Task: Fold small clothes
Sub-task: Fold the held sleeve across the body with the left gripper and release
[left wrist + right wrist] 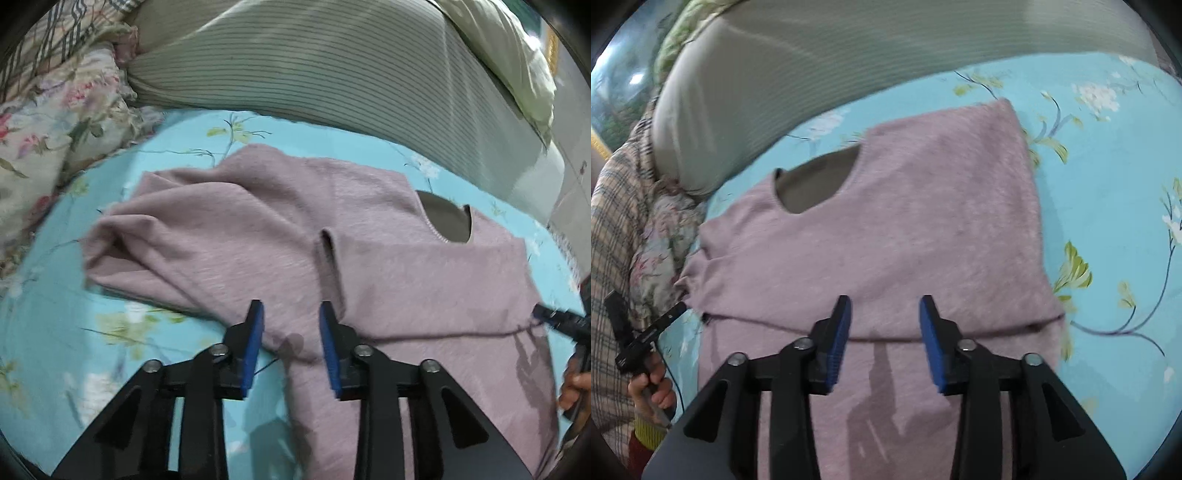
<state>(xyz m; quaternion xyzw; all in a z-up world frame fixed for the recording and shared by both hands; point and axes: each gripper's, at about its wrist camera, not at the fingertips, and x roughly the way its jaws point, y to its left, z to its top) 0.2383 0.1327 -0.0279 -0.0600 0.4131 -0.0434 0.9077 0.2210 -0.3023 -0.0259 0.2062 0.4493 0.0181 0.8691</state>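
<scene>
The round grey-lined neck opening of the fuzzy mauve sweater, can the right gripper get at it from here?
Probably yes. The right gripper hangs open over the sweater, and only flat fabric lies between it and the neck opening; nothing covers it.

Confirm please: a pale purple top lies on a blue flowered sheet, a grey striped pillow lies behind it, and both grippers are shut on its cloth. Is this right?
Not quite. The pale purple top does lie on the blue flowered sheet with the grey striped pillow behind it, but the left gripper and right gripper hold nothing: each wrist view shows its jaws apart above the cloth.
</scene>
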